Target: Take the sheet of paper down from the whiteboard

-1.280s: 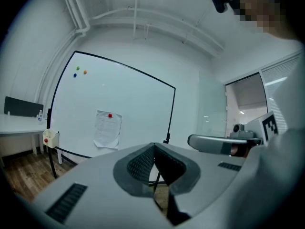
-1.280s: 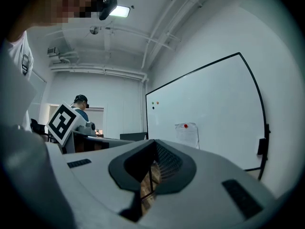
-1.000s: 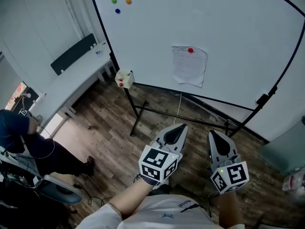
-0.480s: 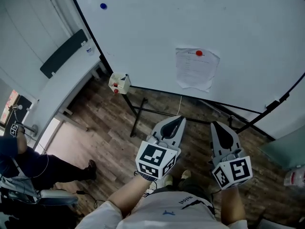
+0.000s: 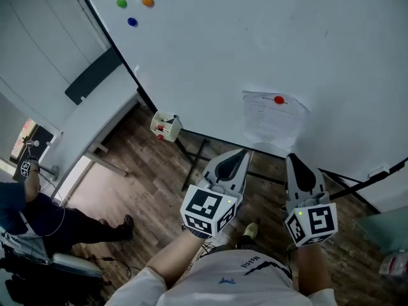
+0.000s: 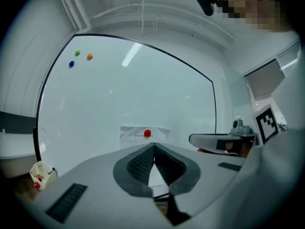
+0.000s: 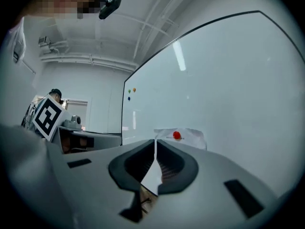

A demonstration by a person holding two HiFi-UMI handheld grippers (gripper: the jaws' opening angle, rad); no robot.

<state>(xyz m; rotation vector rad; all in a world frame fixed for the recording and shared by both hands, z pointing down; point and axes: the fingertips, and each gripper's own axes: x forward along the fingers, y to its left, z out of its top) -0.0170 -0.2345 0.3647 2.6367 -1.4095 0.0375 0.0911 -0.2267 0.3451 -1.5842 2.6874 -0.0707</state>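
A white sheet of paper (image 5: 273, 116) hangs on the whiteboard (image 5: 268, 43), pinned near its top edge by a red magnet (image 5: 278, 99). Both grippers point level at the board, a short way off it. My left gripper (image 5: 241, 153) is shut, with its tips touching and nothing between them. My right gripper (image 5: 295, 158) is shut too, and empty. In the left gripper view the paper (image 6: 143, 134) and red magnet (image 6: 147, 133) sit just above the tips (image 6: 153, 145). In the right gripper view the paper (image 7: 183, 136) lies just right of the tips (image 7: 155, 140).
Green (image 5: 121, 3), orange (image 5: 147, 1) and blue (image 5: 132, 21) magnets sit high on the board's left. A small marker holder (image 5: 165, 125) hangs at the board's lower left corner. The black stand legs (image 5: 194, 164) cross the wood floor. A white desk (image 5: 95, 113) and a seated person (image 5: 38, 209) are at left.
Both grippers have travelled toward the whiteboard, staying shut. The paper now lies closer, just beyond the right gripper's tips, and the board fills more of the head view.
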